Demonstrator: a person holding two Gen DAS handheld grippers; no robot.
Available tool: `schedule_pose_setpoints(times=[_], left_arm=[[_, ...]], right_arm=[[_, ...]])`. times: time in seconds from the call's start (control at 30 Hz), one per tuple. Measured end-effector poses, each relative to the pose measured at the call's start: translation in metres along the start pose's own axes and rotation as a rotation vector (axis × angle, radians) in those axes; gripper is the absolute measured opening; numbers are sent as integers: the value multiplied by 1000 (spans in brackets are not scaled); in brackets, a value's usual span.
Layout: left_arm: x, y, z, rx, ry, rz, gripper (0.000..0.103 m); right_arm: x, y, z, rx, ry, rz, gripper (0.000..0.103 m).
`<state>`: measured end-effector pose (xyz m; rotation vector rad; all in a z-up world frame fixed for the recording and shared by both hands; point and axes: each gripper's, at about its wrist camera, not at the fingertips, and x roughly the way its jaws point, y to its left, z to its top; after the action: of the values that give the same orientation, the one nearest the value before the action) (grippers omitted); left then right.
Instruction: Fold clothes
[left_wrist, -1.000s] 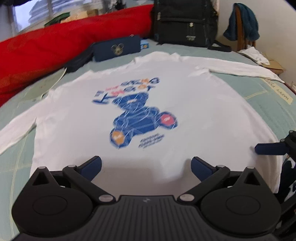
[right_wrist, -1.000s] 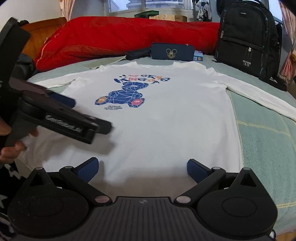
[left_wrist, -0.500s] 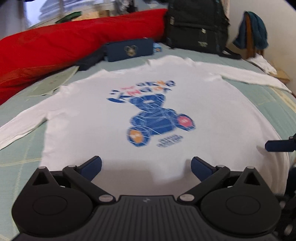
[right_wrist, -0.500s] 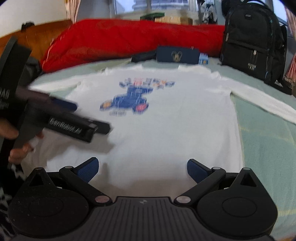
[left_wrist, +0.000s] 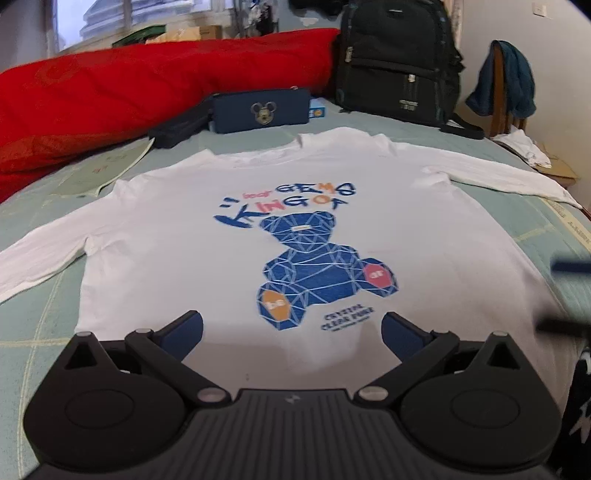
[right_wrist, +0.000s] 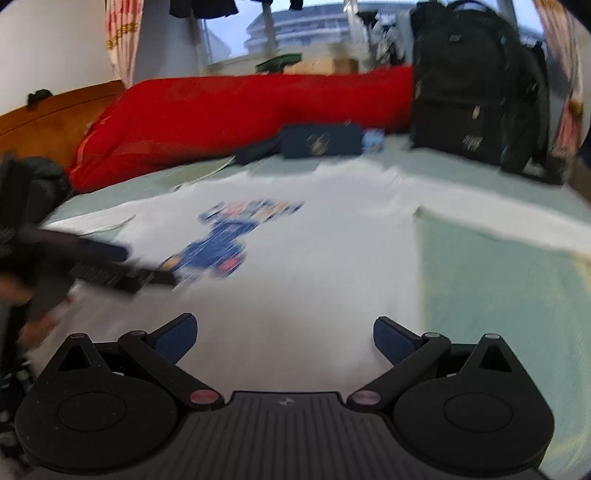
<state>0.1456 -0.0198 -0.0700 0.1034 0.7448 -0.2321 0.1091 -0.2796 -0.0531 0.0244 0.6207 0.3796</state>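
A white long-sleeved shirt (left_wrist: 207, 254) with a blue bear print lies flat, front up, on the pale green bed, both sleeves spread out sideways. My left gripper (left_wrist: 291, 326) hovers open over the shirt's hem, nothing between its blue pads. In the right wrist view the same shirt (right_wrist: 332, 266) is blurred. My right gripper (right_wrist: 284, 338) is open above the hem, holding nothing. The left gripper (right_wrist: 110, 269) shows there as a dark blurred shape at the left, with a hand behind it. The right gripper's finger (left_wrist: 569, 267) pokes in, blurred, at the right edge of the left wrist view.
A red duvet (left_wrist: 129, 96) lies along the far side of the bed. A navy pouch (left_wrist: 258, 112) and a black backpack (left_wrist: 399, 62) stand beyond the shirt's collar. A paper sheet (left_wrist: 107, 170) lies at the far left. A chair with teal cloth (left_wrist: 506, 85) stands right.
Both grippers have shifted over the hem: the shirt's print has slid rightward in the left view. The right view has tilted upward and blurred with motion. Both stay open.
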Motion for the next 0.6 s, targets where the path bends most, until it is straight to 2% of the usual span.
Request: schedule_pose_setpoints(times=[0.17, 0.3, 0.37, 0.43, 0.6], left_arm=[[-5, -5, -4, 14, 1, -7, 102], [-5, -11, -3, 28, 4, -15, 102], [-2, -19, -1, 58, 7, -8, 102], [1, -26, 0, 82, 12, -1, 102], [8, -42, 3, 132, 28, 2, 102]], right_arm=[[9, -61, 27, -9, -5, -178, 103], [17, -142, 50, 41, -6, -338, 103], [25, -188, 61, 105, 2, -401, 103], [38, -226, 70, 155, 0, -443, 103], [78, -285, 81, 217, 19, -519, 103]])
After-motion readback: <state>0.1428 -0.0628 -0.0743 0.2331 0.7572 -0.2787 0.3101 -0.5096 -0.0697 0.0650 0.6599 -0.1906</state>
